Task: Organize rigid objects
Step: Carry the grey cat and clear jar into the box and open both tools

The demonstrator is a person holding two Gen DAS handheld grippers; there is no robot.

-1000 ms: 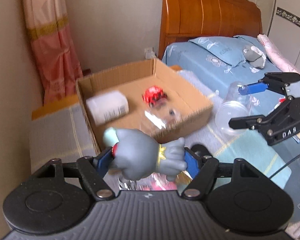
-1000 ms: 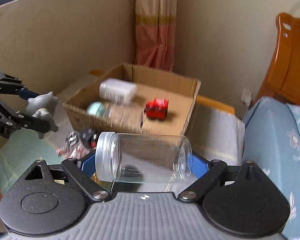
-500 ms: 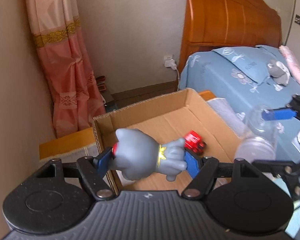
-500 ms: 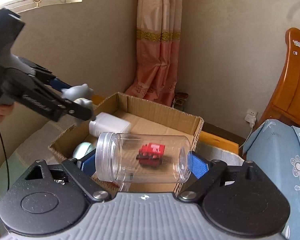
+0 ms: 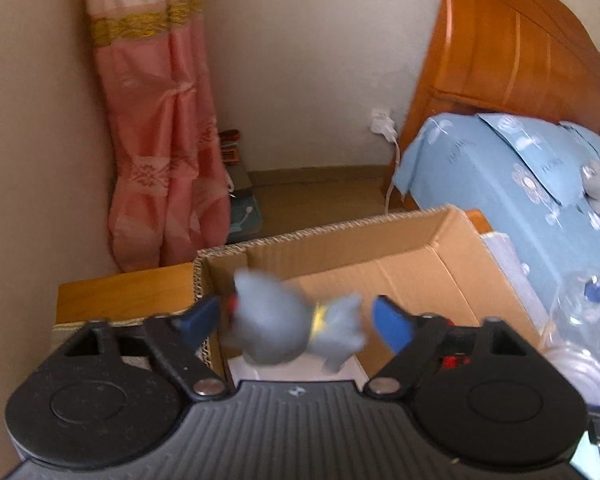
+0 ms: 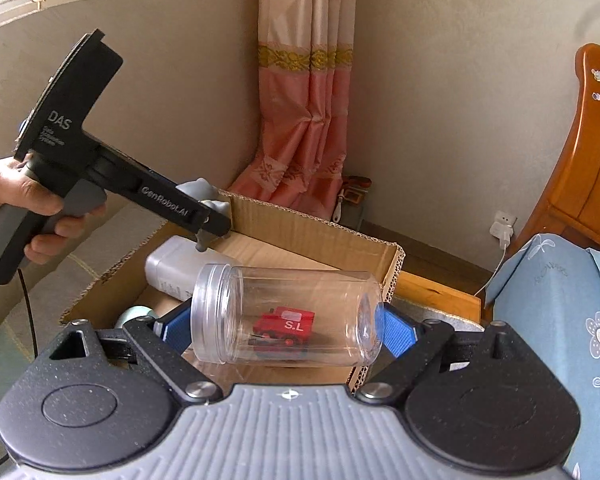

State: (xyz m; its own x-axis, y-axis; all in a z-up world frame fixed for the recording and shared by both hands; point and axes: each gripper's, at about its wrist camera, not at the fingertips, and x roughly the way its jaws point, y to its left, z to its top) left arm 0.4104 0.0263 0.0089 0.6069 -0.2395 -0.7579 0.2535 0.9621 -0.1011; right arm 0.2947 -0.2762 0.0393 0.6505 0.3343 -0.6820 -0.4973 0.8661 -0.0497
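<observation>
A grey figurine, blurred, sits between the spread blue pads of my left gripper, whose jaws are opening; a gap shows at the right pad. It hangs over the near-left corner of the open cardboard box. From the right wrist view the left gripper reaches over the box wall with the figurine at its tip. My right gripper is shut on a clear plastic jar, held sideways above the box. Inside the box lie a white bottle, a red toy car and a teal ball.
The box rests on a cloth-covered wooden bedside table. A bed with a blue sheet and a wooden headboard stands to the right. A pink curtain hangs in the corner. A person's hand holds the left gripper's handle.
My left gripper has travelled over the box and its jaws have spread off the grey figurine. The right gripper has carried the jar closer, over the box's near edge.
</observation>
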